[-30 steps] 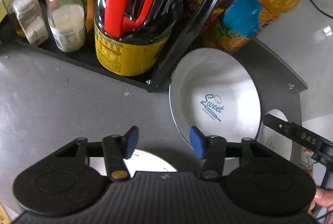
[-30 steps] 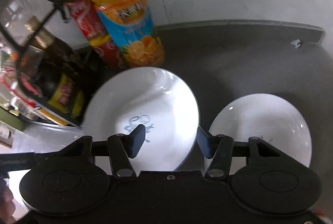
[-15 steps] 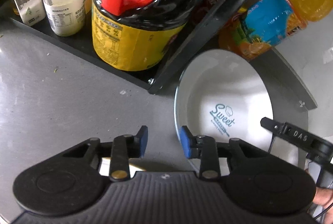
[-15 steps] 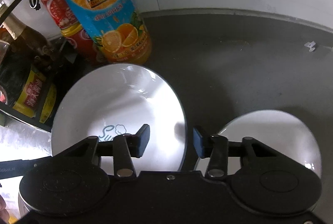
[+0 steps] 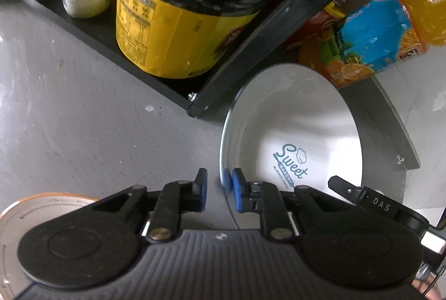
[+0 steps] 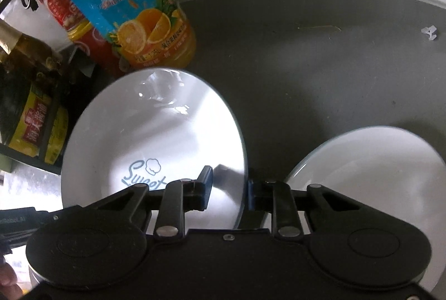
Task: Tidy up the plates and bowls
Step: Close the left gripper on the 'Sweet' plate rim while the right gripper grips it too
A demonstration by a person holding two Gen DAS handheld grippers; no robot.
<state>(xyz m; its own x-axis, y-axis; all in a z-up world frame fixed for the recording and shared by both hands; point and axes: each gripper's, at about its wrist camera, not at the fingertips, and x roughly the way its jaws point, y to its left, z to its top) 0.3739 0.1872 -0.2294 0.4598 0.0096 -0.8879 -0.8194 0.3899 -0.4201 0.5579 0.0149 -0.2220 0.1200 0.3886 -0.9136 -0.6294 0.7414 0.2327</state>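
Both views are dim and fisheye-curved, with straight lines bowing towards the frame edges. In the right wrist view, white glare streaks the plate (image 6: 156,133) ahead of the jaws, and the bottles beyond it are softly blurred. In the left wrist view, the grey table (image 5: 69,110) ahead of the jaws looks grainy, while the jug (image 5: 178,21) beyond carries bright highlights.

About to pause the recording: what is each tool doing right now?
Left tool: open, straddling the Sweet plate rim, not clamped.
Right tool: open, straddling the same plate's opposite rim.

Left tongs (image 5: 217,190) straddle the white bowl's (image 5: 301,116) near rim.
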